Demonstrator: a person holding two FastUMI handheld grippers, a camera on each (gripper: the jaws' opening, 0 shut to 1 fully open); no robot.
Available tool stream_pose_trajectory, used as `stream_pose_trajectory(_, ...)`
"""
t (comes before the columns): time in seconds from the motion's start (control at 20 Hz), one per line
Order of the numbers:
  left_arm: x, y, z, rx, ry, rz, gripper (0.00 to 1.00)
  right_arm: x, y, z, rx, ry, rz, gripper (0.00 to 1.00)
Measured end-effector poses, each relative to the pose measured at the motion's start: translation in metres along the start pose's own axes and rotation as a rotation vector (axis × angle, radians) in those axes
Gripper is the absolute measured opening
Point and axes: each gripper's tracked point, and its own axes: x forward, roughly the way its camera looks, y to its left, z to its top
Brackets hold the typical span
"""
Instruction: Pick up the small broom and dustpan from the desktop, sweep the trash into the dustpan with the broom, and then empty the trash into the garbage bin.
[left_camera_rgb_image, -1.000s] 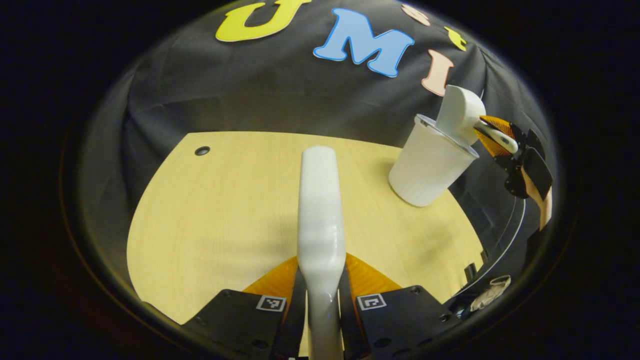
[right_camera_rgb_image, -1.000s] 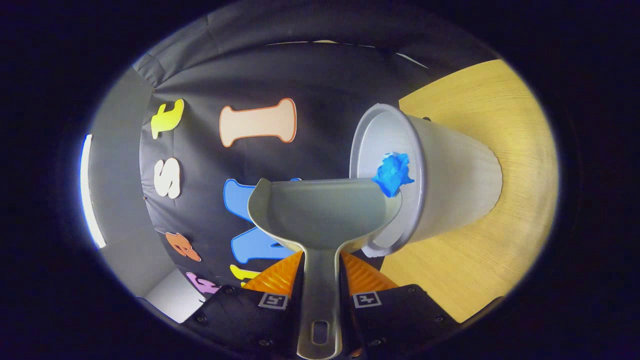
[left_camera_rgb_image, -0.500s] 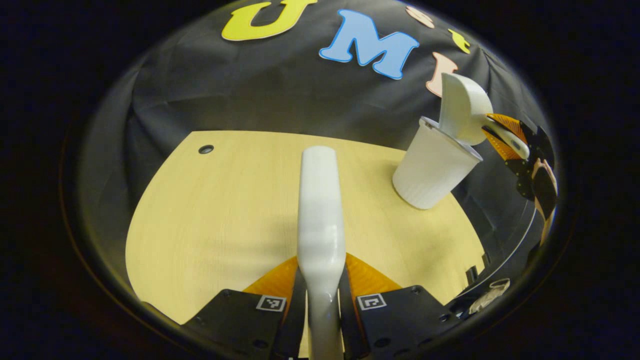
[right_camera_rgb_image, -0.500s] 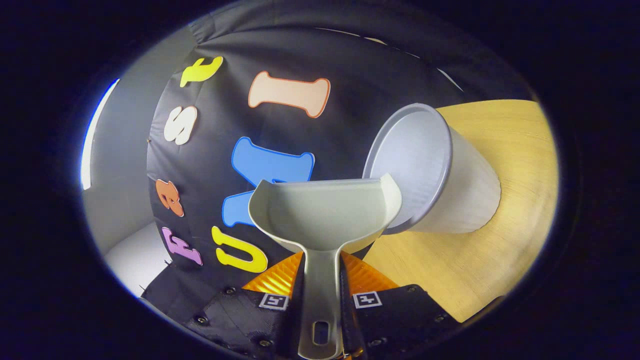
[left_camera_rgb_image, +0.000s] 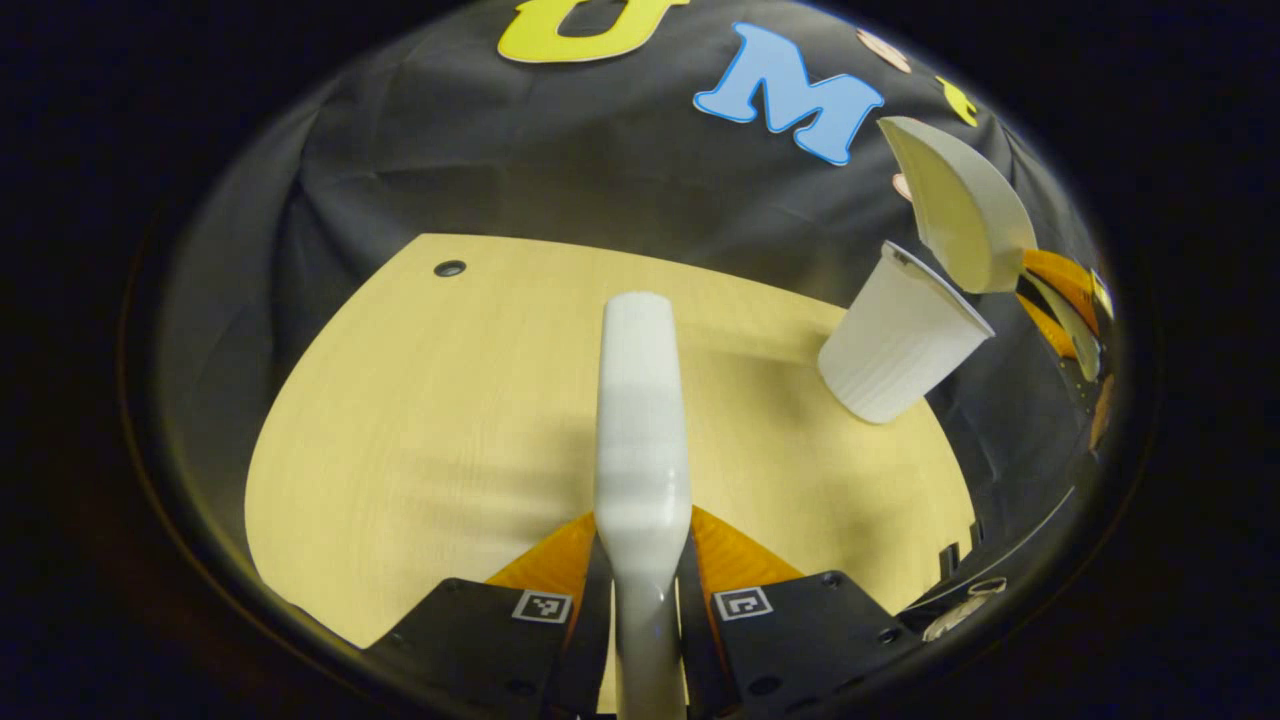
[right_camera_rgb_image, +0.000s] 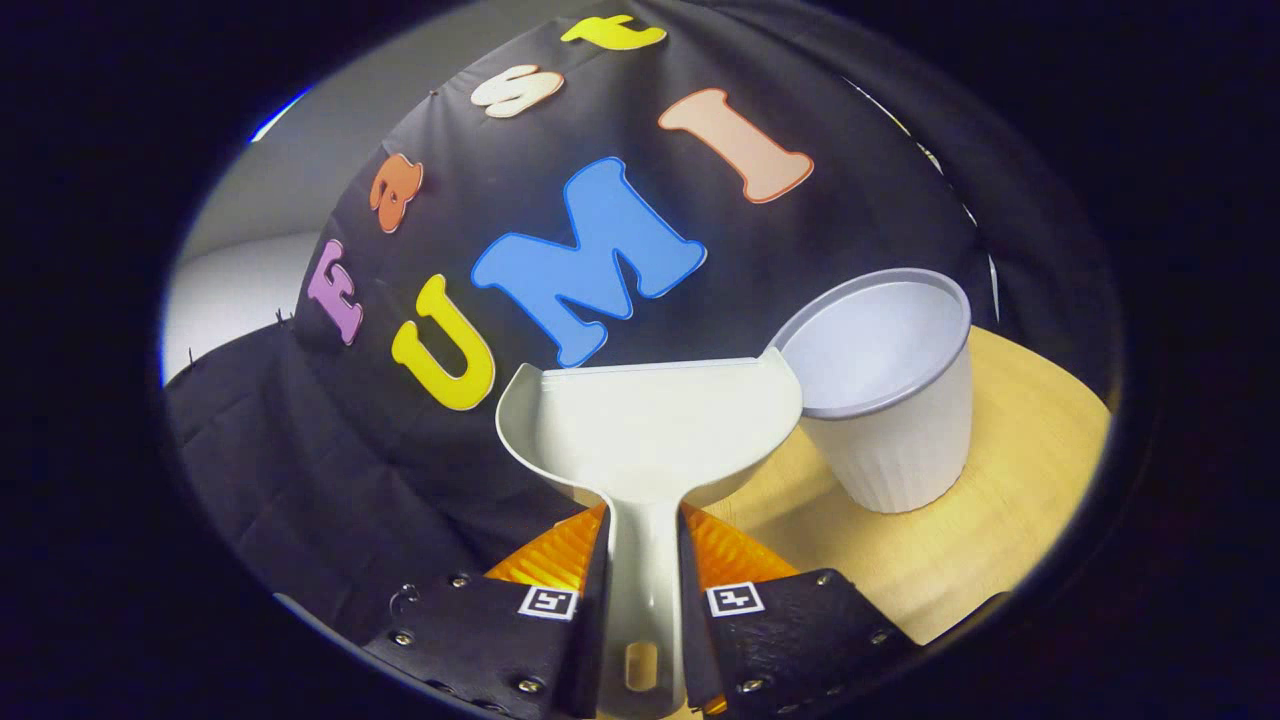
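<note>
In the left gripper view my left gripper (left_camera_rgb_image: 643, 570) is shut on the handle of the small white broom (left_camera_rgb_image: 641, 420), which points forward over the wooden desktop (left_camera_rgb_image: 420, 420). My right gripper (right_camera_rgb_image: 643, 555) is shut on the handle of the white dustpan (right_camera_rgb_image: 650, 430), whose scoop holds nothing and sits level, left of the white garbage bin (right_camera_rgb_image: 890, 400). The left gripper view has the dustpan (left_camera_rgb_image: 955, 210) raised above and right of the bin (left_camera_rgb_image: 900, 345), with the right gripper's fingers (left_camera_rgb_image: 1055, 290) behind it. The bin's inside is hidden.
The bin stands near the desktop's far right edge, close to the black cloth wall (left_camera_rgb_image: 560, 170). A small round hole (left_camera_rgb_image: 449, 268) sits in the desktop at the far left. Wide bare wood lies in front of the broom.
A blue scrap at the dustpan's lip one second ago has gone from sight. The dustpan has rolled back from tipped sideways to level and lifted away from the bin's mouth. The broom stays held.
</note>
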Motion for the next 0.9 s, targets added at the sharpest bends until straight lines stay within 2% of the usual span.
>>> stream_pose_trajectory(0.25,0.005,0.024,-0.013,-0.019,0.013,0.039,0.36,-0.029,-0.014,-0.049,-0.223,0.045,-0.090,0.32)
stream_pose_trajectory(0.45,0.013,0.038,-0.029,-0.011,0.050,0.069,0.39,-0.028,-0.032,-0.079,-0.355,0.094,-0.162,0.33)
stream_pose_trajectory(0.55,0.015,0.043,-0.037,-0.015,0.068,0.074,0.39,-0.027,-0.038,-0.092,-0.399,0.112,-0.181,0.32)
stream_pose_trajectory(0.6,0.018,0.045,-0.040,-0.016,0.076,0.077,0.36,-0.025,-0.041,-0.100,-0.416,0.118,-0.188,0.33)
stream_pose_trajectory(0.65,0.019,0.048,-0.043,-0.017,0.085,0.078,0.37,-0.024,-0.045,-0.109,-0.430,0.136,-0.202,0.32)
stream_pose_trajectory(0.9,0.028,0.051,-0.057,0.008,0.141,0.096,0.36,-0.025,-0.074,-0.175,-0.461,0.239,-0.264,0.32)
